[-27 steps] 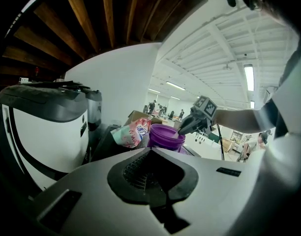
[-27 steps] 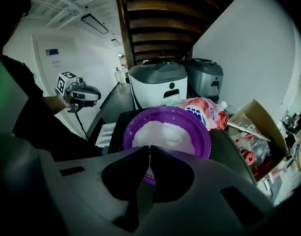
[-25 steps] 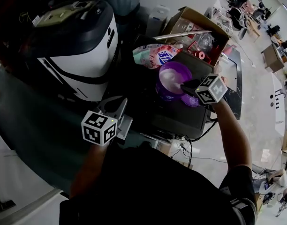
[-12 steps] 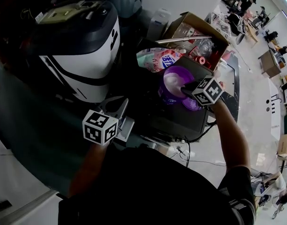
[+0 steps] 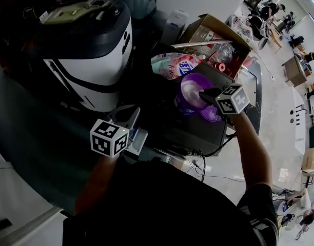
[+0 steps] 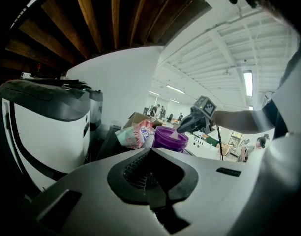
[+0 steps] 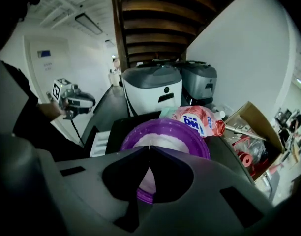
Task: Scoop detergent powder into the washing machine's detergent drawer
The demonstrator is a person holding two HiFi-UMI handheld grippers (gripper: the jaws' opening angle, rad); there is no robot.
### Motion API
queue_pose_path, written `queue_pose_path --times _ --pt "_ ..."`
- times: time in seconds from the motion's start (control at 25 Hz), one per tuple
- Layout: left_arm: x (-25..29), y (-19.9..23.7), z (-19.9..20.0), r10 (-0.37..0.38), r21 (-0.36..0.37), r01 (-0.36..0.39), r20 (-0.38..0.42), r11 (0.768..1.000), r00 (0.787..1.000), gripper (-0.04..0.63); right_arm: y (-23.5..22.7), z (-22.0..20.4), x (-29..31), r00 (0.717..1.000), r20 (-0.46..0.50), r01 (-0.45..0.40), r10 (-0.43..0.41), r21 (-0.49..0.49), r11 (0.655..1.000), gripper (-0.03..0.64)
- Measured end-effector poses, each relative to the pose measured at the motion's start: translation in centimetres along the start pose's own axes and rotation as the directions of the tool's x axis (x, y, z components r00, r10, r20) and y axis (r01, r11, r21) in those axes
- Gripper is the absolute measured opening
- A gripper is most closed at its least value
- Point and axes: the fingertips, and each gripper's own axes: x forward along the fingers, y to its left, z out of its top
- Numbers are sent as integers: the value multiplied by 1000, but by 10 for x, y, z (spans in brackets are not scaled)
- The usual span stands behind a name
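A purple tub point(image 5: 190, 86) of white powder point(image 7: 160, 142) stands on a black-topped machine point(image 5: 198, 129). My right gripper point(image 5: 202, 93) reaches over the tub's near rim, jaws shut on a pale scoop point(image 6: 181, 130) that dips into the tub. In the right gripper view the jaws point(image 7: 149, 150) meet above the powder. My left gripper point(image 5: 130, 118) hangs shut with nothing in it, beside the pale open detergent drawer point(image 5: 138, 137), to the left of the tub. The left gripper view looks past its shut jaws point(image 6: 151, 150) toward the tub point(image 6: 169, 137).
A white-and-dark washing machine point(image 5: 90, 50) stands left of the tub. A pink detergent pouch point(image 5: 172, 64) lies just behind the tub. An open cardboard box point(image 5: 213, 32) of red items sits at the back right. People work in the far room.
My right gripper has shifted only slightly at the tub's rim. The left gripper has stayed in place.
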Motion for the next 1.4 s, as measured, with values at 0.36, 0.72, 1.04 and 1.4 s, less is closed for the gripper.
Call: queue_pose_path --times 0.36,0.72,1.04,1.4 --pt "1 -2 -1 -16 -5 16 -9 1000 1000 8 -13 14 -20 965 260 -91 13 288 953 20" --pt "-1 -3 -5 -24 -12 24 -9 1000 1000 8 -16 19 -34 901 433 -228 9 456 860 20" --pt "-6 -2 -8 -18 -20 18 -9 1000 1000 8 2 39 -46 827 559 -369 66 450 813 20" --pt "-19 11 -5 12 -30 -11 8 999 1000 8 47 74 -56 756 633 -480 166 362 799 20"
